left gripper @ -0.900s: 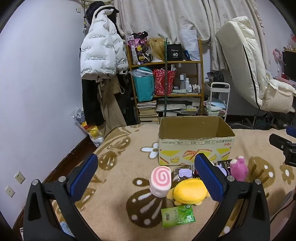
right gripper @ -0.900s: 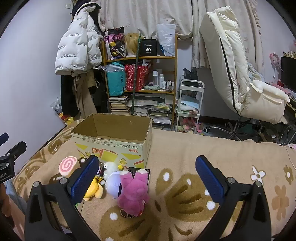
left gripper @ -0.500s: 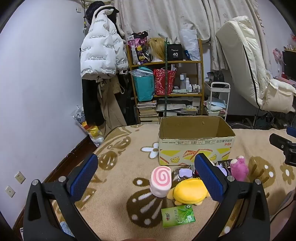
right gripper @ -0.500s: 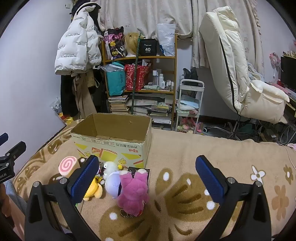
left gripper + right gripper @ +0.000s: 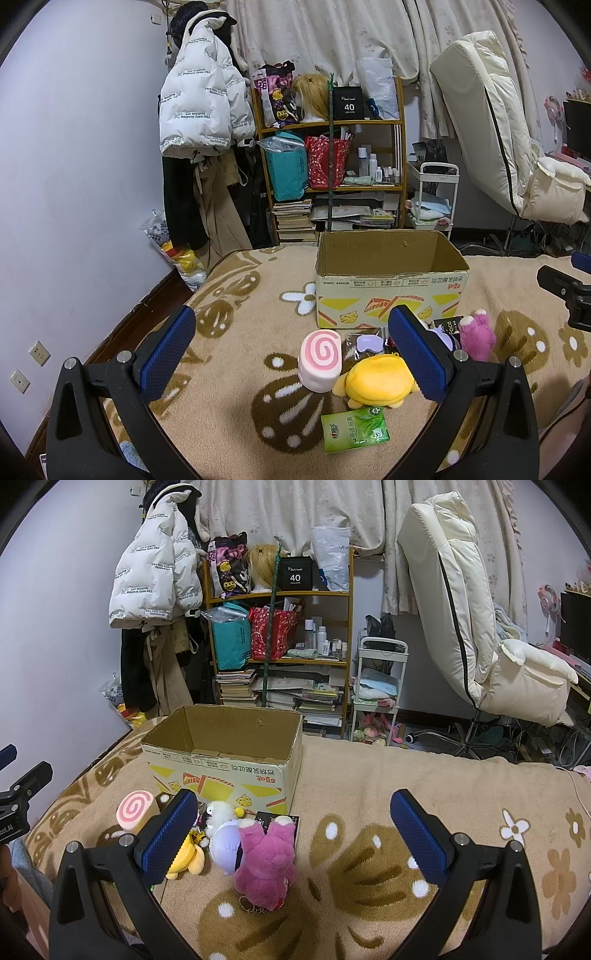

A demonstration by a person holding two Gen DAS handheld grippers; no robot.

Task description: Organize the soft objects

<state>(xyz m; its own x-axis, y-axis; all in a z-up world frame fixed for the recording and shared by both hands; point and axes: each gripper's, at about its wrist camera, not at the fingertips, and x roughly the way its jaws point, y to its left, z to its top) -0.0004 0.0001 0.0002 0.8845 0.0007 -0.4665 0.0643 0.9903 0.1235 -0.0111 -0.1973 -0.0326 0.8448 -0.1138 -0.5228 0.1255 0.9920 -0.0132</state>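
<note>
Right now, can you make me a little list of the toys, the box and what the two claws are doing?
box: open cardboard box on the flowered blanket; no toys visible inside
toys in front of box: pink swirl roll, yellow plush, pink plush, white-and-lilac plush
also there: green packet, nearest the camera
left claw: open, holding nothing
right claw: open, holding nothing
packed so far: nothing visible
</note>
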